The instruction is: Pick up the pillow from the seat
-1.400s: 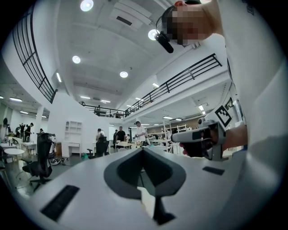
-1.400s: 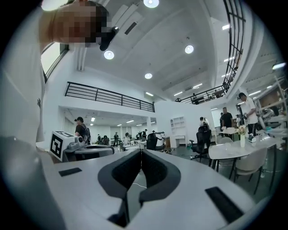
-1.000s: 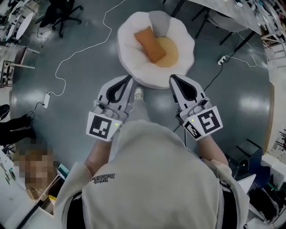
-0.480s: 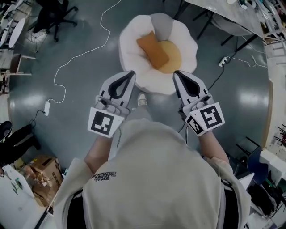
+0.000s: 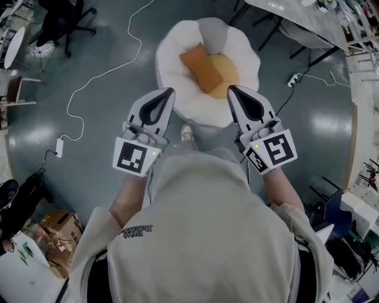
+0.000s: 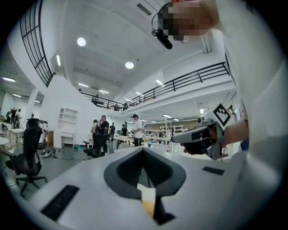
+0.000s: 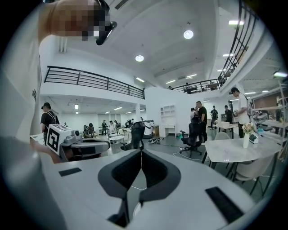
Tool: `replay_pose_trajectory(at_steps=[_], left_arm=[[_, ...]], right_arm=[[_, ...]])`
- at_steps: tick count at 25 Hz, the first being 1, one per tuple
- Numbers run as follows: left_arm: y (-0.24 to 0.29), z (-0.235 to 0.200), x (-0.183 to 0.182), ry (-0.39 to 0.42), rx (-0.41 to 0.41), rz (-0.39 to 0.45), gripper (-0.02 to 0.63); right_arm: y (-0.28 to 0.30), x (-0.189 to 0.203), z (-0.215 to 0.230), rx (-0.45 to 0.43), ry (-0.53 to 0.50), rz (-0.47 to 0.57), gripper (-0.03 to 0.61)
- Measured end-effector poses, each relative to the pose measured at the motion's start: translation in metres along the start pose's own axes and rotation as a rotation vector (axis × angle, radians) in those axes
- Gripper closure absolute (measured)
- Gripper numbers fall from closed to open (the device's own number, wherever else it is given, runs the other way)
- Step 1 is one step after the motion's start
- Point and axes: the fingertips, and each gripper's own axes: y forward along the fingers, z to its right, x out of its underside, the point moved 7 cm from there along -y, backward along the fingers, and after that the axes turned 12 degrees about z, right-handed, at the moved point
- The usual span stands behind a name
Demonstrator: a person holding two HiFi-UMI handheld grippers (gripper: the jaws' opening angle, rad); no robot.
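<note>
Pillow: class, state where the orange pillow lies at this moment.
In the head view the pillow lies top centre on the white seat, partly over its yellow middle, ahead of and between the left tool and right tool.

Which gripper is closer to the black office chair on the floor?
Left. The left gripper is down-right of the office chair; the right gripper sits farther right.

Pale beige sweatshirt (image 5: 207,237) with small dark shoulder lettering (image 5: 137,232); light grey left gripper (image 5: 170,90) and right gripper (image 5: 230,89), black-lined fingers (image 5: 148,109), black-and-white marker cubes (image 5: 132,157).
</note>
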Motion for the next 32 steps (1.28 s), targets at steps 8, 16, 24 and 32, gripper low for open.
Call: replay_pose_trajectory(at_steps=[8, 16, 24, 32], left_arm=[[0.01, 0.004, -0.005, 0.024, -0.007, -0.01, 0.604], [0.025, 0.004, -0.018, 0.052, -0.1, 0.001, 0.604], [0.034, 0.013, -0.002, 0.033, -0.19, -0.013, 0.604], [0.05, -0.001, 0.006, 0.06, -0.27, -0.084, 0.604]], right_arm=[[0.005, -0.005, 0.011, -0.039, 0.0, 0.023, 0.568], [0.012, -0.005, 0.033, -0.119, 0.008, 0.014, 0.568], [0.018, 0.006, 0.063, -0.218, -0.016, -0.041, 0.566], [0.057, 0.034, 0.08, -0.364, -0.128, -0.182, 0.386]])
